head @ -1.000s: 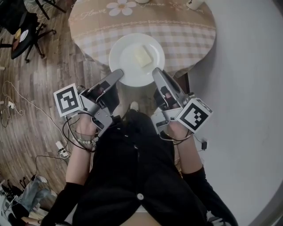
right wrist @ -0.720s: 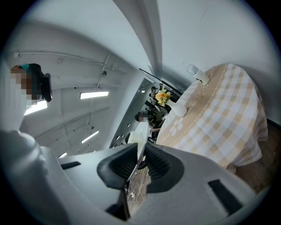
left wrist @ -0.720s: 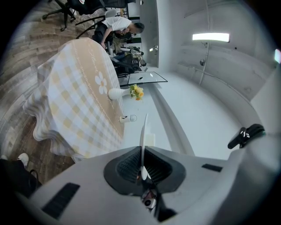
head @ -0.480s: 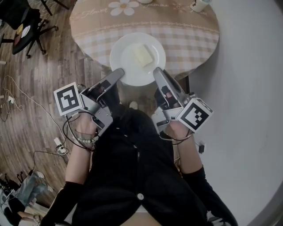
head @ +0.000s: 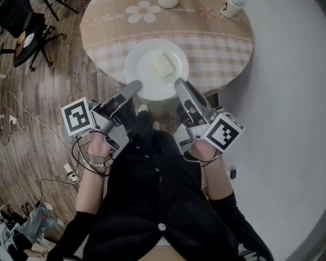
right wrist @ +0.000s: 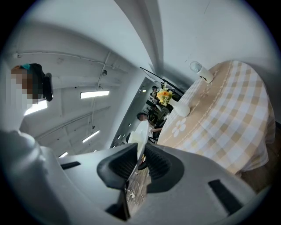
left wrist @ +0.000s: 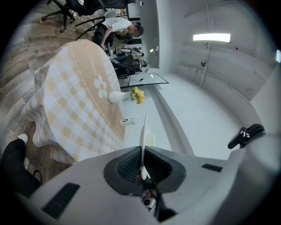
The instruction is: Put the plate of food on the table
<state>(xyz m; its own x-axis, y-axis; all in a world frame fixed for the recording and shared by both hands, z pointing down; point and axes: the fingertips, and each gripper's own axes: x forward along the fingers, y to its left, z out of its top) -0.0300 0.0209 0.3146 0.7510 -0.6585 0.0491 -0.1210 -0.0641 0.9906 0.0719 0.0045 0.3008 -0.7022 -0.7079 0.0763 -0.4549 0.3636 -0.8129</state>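
Note:
A white plate [head: 147, 76] carrying a pale yellow block of food [head: 162, 65] is held level between both grippers, over the near edge of the round table [head: 214, 46] with its checked cloth. My left gripper [head: 133, 85] is shut on the plate's left near rim, my right gripper [head: 180, 83] on its right near rim. In the left gripper view the plate [left wrist: 143, 127] shows edge-on as a thin white line pinched between the pads of the left gripper [left wrist: 142, 165]. In the right gripper view the plate rim [right wrist: 139, 134] sits clamped in the right gripper [right wrist: 141, 160].
A white vase [left wrist: 117, 96] with yellow flowers and a cup [head: 233, 7] stand on the table's far side. A black office chair [head: 25, 35] and cables [head: 20, 122] are on the wooden floor to the left. A pale wall [head: 285, 76] runs along the right.
The view has crept slightly toward the table, with more of its far side showing. The person's foot below the plate has shifted. Both grippers keep their hold on the plate.

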